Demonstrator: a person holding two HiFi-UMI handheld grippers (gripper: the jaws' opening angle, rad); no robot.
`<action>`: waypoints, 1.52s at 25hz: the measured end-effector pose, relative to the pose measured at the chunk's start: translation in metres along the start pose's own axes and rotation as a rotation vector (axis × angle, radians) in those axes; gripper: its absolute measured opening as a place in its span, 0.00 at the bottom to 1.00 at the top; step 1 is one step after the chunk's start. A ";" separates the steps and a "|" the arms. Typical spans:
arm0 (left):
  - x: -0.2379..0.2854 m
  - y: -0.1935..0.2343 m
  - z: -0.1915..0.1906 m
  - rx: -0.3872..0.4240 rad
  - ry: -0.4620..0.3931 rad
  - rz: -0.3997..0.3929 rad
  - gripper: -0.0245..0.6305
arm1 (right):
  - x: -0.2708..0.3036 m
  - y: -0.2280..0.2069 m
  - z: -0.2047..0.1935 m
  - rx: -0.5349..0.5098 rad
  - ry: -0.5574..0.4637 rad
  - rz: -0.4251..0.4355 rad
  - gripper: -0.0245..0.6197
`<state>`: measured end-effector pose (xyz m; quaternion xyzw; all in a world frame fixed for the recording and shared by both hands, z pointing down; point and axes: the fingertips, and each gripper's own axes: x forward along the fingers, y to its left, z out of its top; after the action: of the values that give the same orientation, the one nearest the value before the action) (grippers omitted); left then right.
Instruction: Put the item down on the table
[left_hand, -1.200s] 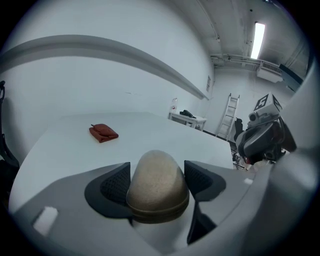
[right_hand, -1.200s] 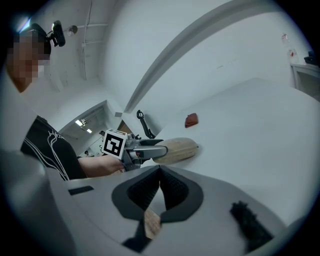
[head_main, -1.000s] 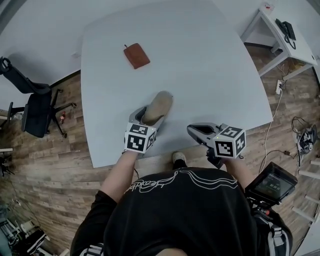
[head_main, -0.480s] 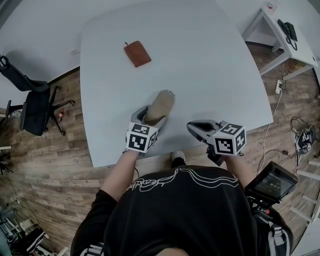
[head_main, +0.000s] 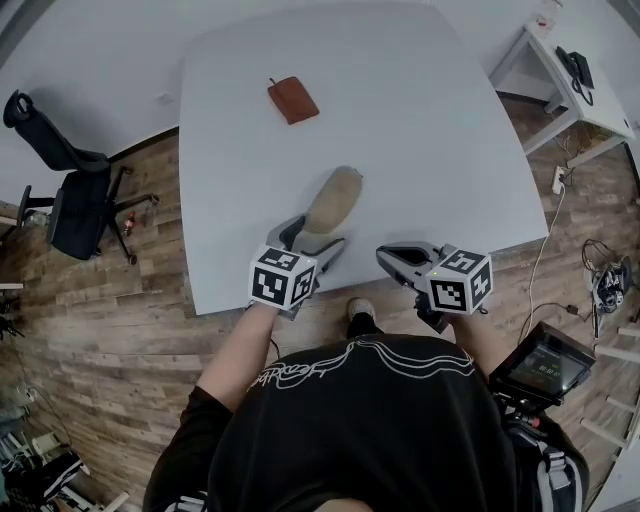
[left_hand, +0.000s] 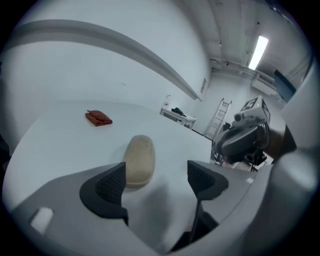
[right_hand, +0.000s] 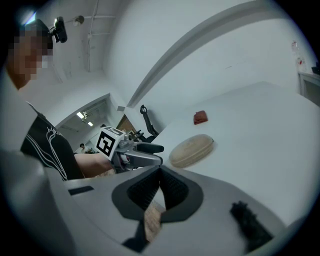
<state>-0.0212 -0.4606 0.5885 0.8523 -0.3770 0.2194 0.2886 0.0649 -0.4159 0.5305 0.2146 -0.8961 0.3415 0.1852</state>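
A beige oval case (head_main: 333, 198) lies flat on the white table (head_main: 430, 130). My left gripper (head_main: 313, 237) sits at the case's near end with its jaws opening. In the left gripper view the case (left_hand: 139, 159) rests just ahead of the left pad (left_hand: 111, 184), and the left gripper (left_hand: 156, 180) presses nothing. My right gripper (head_main: 384, 258) hovers at the table's near edge, to the right of the case, empty. Seen in its own view, the right gripper (right_hand: 160, 187) has its pads together, and the case (right_hand: 192, 149) lies beyond it.
A red-brown wallet (head_main: 293, 100) lies farther back on the table. A black office chair (head_main: 70, 190) stands on the wooden floor at left. A white side table with a phone (head_main: 570, 65) is at the far right. The table's near edge runs just under both grippers.
The left gripper's jaws have spread wider and the gripper has drawn back a little toward me. The case stays where it lay. The right gripper has hardly moved.
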 end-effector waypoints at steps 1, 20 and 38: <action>-0.019 -0.013 -0.007 -0.030 -0.008 -0.021 0.63 | -0.001 0.019 -0.008 -0.014 -0.007 -0.002 0.05; -0.235 -0.193 -0.081 0.091 -0.150 -0.219 0.04 | -0.050 0.241 -0.099 -0.172 -0.154 0.015 0.05; -0.288 -0.213 -0.102 0.077 -0.210 -0.152 0.04 | -0.062 0.296 -0.107 -0.222 -0.211 0.042 0.05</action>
<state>-0.0519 -0.1284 0.4234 0.9072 -0.3307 0.1205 0.2305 -0.0138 -0.1262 0.4182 0.2086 -0.9471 0.2199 0.1054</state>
